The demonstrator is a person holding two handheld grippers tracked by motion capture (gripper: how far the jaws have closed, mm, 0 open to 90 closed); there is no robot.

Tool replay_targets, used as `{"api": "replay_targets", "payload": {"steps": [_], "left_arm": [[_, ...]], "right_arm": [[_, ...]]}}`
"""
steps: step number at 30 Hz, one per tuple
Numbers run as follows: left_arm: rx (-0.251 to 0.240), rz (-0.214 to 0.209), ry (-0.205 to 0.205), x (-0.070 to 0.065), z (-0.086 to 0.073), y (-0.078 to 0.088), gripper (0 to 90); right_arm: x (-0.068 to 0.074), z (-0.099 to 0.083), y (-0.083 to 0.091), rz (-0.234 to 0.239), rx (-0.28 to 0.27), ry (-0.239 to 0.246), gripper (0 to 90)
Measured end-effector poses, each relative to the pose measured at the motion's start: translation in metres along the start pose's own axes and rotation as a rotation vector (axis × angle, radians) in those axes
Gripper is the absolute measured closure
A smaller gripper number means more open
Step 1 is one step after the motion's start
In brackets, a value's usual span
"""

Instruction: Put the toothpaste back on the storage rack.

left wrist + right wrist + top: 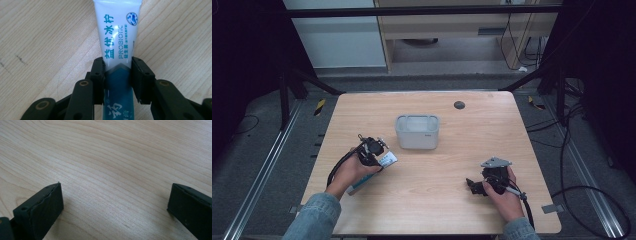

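- Clamping a toothpaste tube (117,47) between its two black jaws, the left hand-held gripper (117,72) gripped the tube where the white printed part met the teal part; both pads pressed against the tube's sides.
- Seen from the high view, that tube (388,160) lay flat on the wooden table (432,210), left of centre, under the left hand-held gripper (373,150).
- Jaws wide apart, the right hand-held gripper (115,202) held nothing, with bare table between its pads.
- A grey box (417,131) stood at mid-table, near the tube but apart from it.
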State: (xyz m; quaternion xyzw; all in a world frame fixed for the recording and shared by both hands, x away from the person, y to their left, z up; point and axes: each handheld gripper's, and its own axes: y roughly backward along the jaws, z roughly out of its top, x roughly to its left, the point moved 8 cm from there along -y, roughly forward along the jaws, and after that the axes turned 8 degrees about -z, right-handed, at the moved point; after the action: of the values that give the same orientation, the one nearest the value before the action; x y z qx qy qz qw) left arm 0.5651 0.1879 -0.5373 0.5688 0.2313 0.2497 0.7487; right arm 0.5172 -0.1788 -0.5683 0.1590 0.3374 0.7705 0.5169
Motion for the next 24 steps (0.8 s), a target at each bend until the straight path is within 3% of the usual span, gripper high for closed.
{"api": "replay_targets", "payload": {"steps": [10,14,15,20,24], "left_arm": [[0.001,0.031,-0.017,-0.004,-0.001,0.003,72.4],[-0.019,0.02,-0.016,-0.003,-0.001,0.005,76.8],[-0.043,0.015,-0.008,-0.003,-0.003,0.006,77.2],[-0.063,0.044,-0.01,-0.002,-0.006,0.012,78.4],[-0.149,0.08,0.01,0.001,-0.006,0.032,78.7]], "right_arm": [[0.0,0.0,0.0,0.0,0.0,0.0,0.4],[0.0,0.0,0.0,0.0,0.0,0.0,0.4],[0.0,0.0,0.0,0.0,-0.001,0.001,0.4],[0.0,0.0,0.0,0.0,-0.001,0.0,0.4],[0.0,0.0,0.0,0.0,-0.001,0.001,0.4]]}}
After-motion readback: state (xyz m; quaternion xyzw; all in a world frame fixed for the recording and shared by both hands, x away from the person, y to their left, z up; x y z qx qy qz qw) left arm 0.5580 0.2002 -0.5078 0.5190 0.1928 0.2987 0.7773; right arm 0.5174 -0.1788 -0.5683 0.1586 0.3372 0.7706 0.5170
